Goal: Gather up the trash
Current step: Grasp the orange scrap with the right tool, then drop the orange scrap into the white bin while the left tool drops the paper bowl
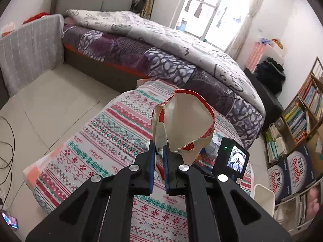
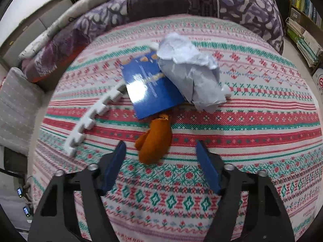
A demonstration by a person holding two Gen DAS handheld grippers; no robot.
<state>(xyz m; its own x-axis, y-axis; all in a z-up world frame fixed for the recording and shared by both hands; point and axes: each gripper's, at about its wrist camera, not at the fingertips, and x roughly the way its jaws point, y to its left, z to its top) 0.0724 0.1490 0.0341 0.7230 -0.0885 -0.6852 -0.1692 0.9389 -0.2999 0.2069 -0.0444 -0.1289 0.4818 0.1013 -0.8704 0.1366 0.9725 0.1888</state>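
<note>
My left gripper (image 1: 159, 147) is shut on the rim of a red and white paper bag (image 1: 187, 121) and holds it open-mouthed above the patterned table cloth (image 1: 97, 141). My right gripper (image 2: 160, 147) is open just above the cloth, its jaws wide apart either side of an orange wrapper (image 2: 156, 141). Beyond the wrapper lie a glossy blue card (image 2: 149, 84), a crumpled white paper (image 2: 191, 74) and a notched white foam strip (image 2: 94, 115). The right gripper's camera body (image 1: 232, 159) shows beside the bag in the left wrist view.
A bed with a purple and grey quilt (image 1: 161, 46) borders the table's far side. A grey cushion (image 1: 30, 50) stands at left over the tiled floor (image 1: 40, 104). A bookshelf (image 1: 302, 111), boxes (image 1: 290, 173) and a white bin (image 1: 264, 197) stand at right.
</note>
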